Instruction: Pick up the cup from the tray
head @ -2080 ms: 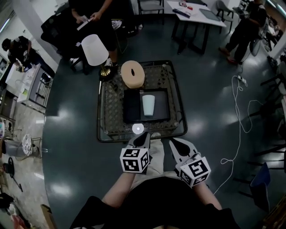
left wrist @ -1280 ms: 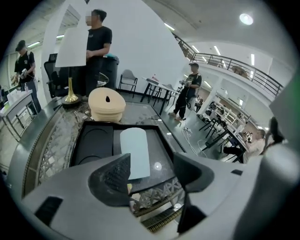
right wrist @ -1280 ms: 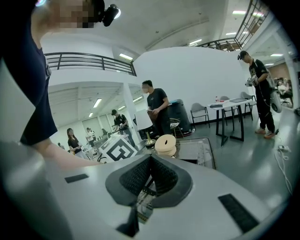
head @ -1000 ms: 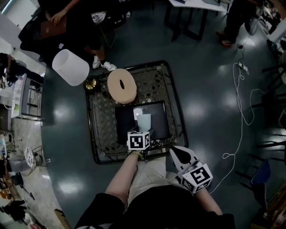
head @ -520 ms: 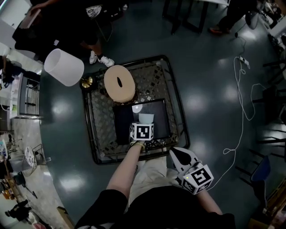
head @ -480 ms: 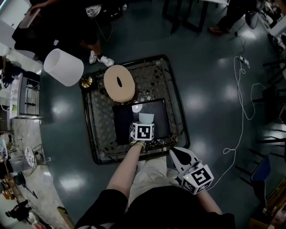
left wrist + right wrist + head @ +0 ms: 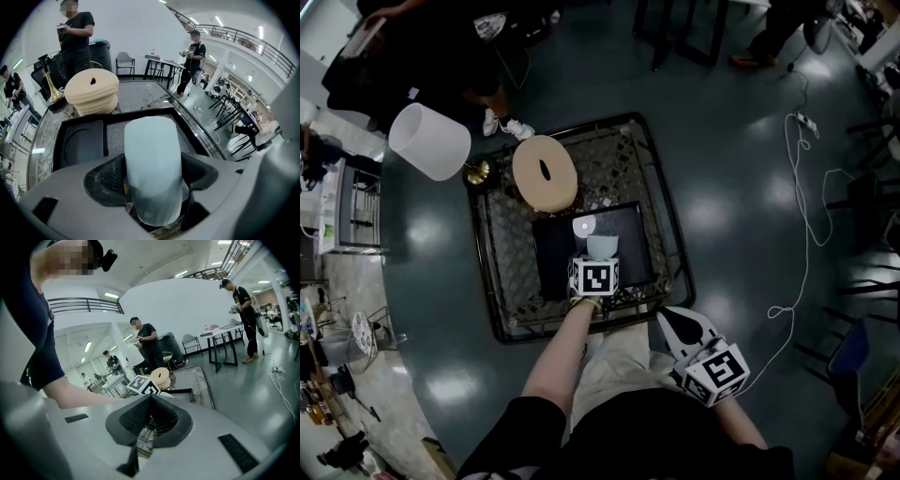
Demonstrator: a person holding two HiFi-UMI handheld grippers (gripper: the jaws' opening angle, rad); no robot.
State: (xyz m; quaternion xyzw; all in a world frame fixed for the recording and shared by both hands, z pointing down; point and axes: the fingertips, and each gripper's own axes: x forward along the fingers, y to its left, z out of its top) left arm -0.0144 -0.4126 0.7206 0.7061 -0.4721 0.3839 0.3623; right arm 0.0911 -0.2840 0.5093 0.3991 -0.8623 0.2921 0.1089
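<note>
One pale blue, smooth-sided cup (image 7: 152, 164)

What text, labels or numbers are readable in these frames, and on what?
No readable words or numbers anywhere.
Left marker cube: black-and-white square pattern, no text.
Right marker cube: pattern only, no text.
Cup: plain, no print.
Small tag low in the right gripper view: print too blurred to read.

One cup (image 7: 602, 247), one tray (image 7: 549, 267), one lamp (image 7: 429, 141), one woven pouf (image 7: 544, 173), one table (image 7: 634, 167), perhaps four bystanders (image 7: 77, 37)
</note>
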